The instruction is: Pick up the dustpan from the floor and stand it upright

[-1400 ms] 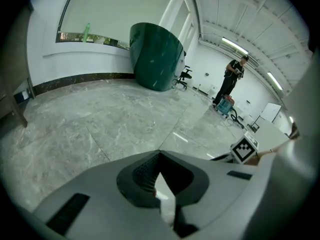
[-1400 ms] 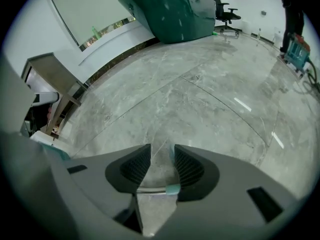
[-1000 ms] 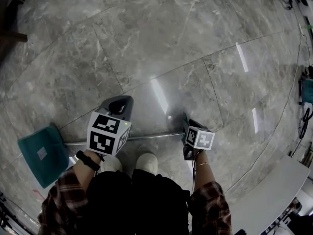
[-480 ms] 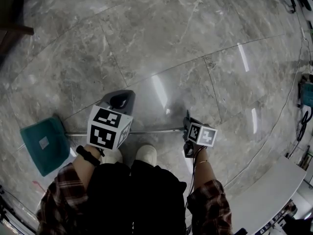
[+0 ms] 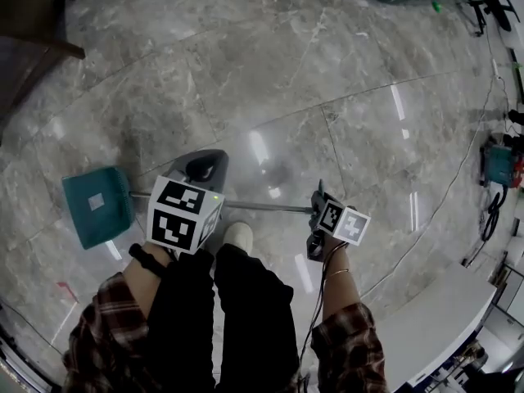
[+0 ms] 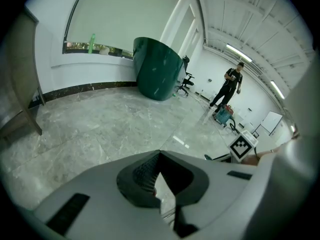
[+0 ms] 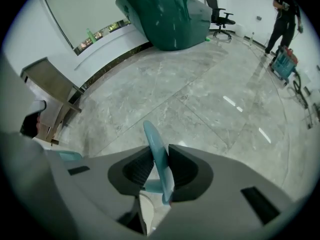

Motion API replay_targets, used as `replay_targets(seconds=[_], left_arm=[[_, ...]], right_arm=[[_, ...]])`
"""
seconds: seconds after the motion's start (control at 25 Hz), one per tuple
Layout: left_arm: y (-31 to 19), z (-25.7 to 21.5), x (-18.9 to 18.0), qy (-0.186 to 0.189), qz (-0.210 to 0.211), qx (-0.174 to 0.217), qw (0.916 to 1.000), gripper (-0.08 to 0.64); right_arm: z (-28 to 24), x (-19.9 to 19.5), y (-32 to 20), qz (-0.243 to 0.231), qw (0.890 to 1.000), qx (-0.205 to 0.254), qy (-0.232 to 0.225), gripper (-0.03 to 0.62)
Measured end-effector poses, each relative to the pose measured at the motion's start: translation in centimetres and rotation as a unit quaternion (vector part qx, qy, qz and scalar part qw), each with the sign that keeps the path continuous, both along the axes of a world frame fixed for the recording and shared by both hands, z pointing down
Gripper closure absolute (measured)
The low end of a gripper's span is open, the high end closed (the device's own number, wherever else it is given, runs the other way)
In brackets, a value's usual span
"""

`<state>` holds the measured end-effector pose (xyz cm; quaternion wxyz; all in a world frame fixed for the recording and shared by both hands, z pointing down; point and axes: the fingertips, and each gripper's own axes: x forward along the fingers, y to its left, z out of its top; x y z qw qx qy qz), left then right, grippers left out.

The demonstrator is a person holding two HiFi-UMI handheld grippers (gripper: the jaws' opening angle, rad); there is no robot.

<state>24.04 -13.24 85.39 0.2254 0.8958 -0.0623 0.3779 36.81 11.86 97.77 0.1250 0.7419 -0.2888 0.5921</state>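
Observation:
The dustpan has a teal pan (image 5: 97, 207) at the left of the head view and a long metal pole (image 5: 262, 207) running right. My left gripper (image 5: 205, 169) is shut on the pole close to the pan; in the left gripper view the pole (image 6: 167, 215) shows just under the closed left gripper (image 6: 159, 156). My right gripper (image 5: 318, 203) holds the far end, and its jaws are opening slightly. In the right gripper view the teal handle grip (image 7: 152, 134) stands pressed between the pads of the right gripper (image 7: 161, 156). The dustpan hangs roughly level above the floor.
A white shoe (image 5: 237, 234) stands under the pole. Dark wooden furniture (image 5: 29, 31) is at the upper left, a white table (image 5: 442, 318) at the lower right, cables and gear (image 5: 495, 166) along the right. A green curved desk (image 7: 165, 14) and a standing person (image 6: 230, 86) are far off.
Both grippers have risen and the dustpan has come up off the floor with them. The teal pan now sits higher and further right in the head view.

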Motion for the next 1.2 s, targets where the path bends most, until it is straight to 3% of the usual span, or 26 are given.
replay_targets(seconds=[0.4,0.72,0.96,1.2], left_arm=[[1.6,-15.4,-2.3,0.023,-0.007,-0.009,0.9997,0.560],[-2.1,-27.8,-3.7,0.074,-0.046,0.008,0.9961,0.560],[-7.0,-33.1,-10.0,0.101,-0.100,0.027,0.9895,0.560],[-10.9,-35.3,-20.9,0.090,-0.195,0.040,0.9758,0.560]], right_arm=[[-18.5,0.1,0.1,0.022,0.998,-0.008,0.055,0.479],[-28.8,-3.6,-6.2,-0.051,0.997,0.016,0.061,0.459],[-34.6,-8.2,-13.2,-0.121,0.987,0.053,0.090,0.449],[-39.6,-14.4,-20.1,-0.164,0.977,0.120,0.065,0.449]])
